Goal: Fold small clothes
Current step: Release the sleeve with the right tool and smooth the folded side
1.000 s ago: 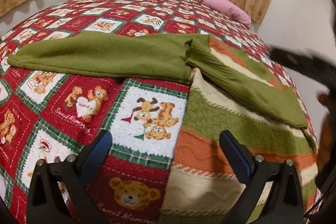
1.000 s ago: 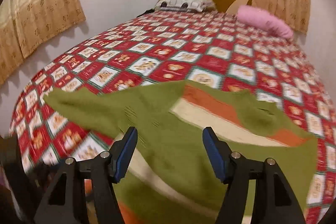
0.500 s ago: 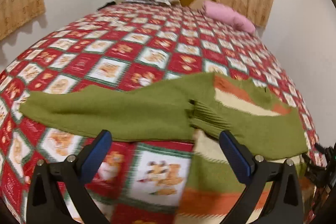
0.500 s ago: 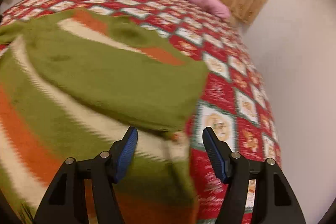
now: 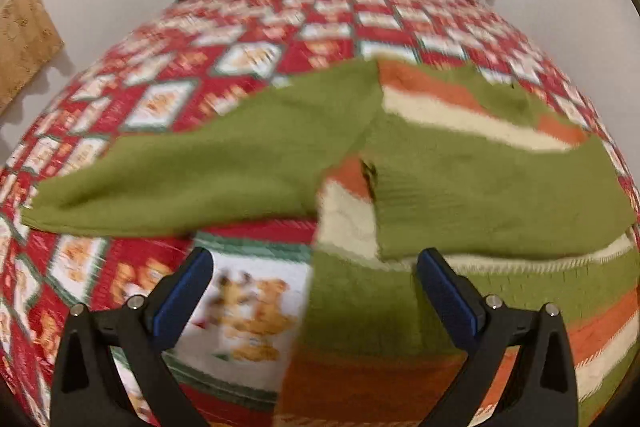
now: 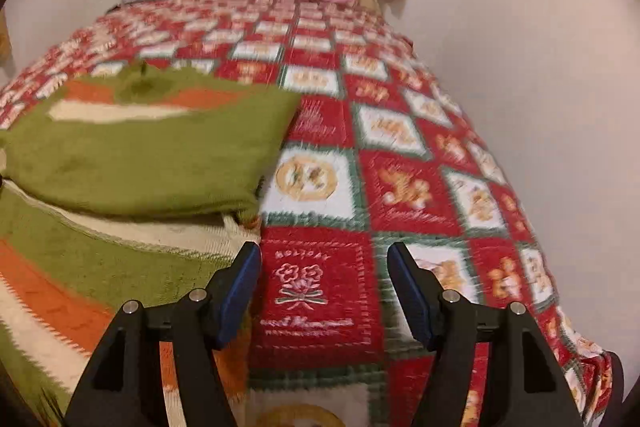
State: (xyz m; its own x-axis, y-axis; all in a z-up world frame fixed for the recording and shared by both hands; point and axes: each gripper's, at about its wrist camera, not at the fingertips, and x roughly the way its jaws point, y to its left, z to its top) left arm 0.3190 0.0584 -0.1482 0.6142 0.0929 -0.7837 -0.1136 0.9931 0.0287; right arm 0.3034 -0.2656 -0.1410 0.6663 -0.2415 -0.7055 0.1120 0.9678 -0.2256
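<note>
One sleeve in, one sleeve still out.

I see the striped sweater (image 5: 460, 187) lying flat on the bed (image 6: 400, 163): its right sleeve (image 6: 152, 163) is folded across the chest, while the left sleeve (image 5: 180, 179) stretches out over the quilt. I judge the fold barely begun; that sleeve and the body folds remain. My left tool (image 5: 316, 291) and right tool (image 6: 324, 287) both hover spread wide, gripping nothing.

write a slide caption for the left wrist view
Open left gripper hovers over a striped sweater on the quilt, one green sleeve spread out, the other folded across the body.
</note>
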